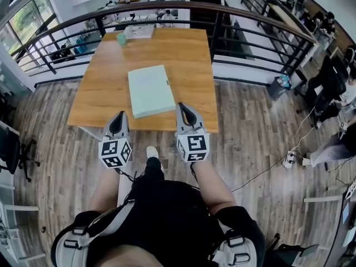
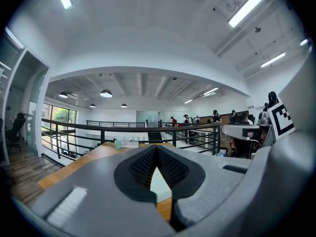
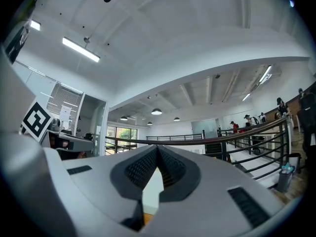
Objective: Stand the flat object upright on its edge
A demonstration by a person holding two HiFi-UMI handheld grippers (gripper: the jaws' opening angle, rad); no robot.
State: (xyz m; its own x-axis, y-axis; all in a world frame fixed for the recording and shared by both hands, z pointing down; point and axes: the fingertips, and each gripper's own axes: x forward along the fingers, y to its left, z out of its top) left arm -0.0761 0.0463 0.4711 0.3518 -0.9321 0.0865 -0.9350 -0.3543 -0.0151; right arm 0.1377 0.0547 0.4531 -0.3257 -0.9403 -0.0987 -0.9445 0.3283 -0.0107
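The left hand-held gripper (image 1: pixel 119 117) hovers at the near edge of the wooden bench (image 1: pixel 189 54), at 7 o'clock from the pale green flat board (image 1: pixel 150 90). Its jaws are pressed together with nothing between them. A teal cup (image 1: pixel 121 38) stands by the bench's far edge, at 11 o'clock from the board. The board lies flat near the bench's middle. The right hand-held gripper (image 1: pixel 182 107), likewise closed and empty, is just beside the board's near right corner, at 5 o'clock.
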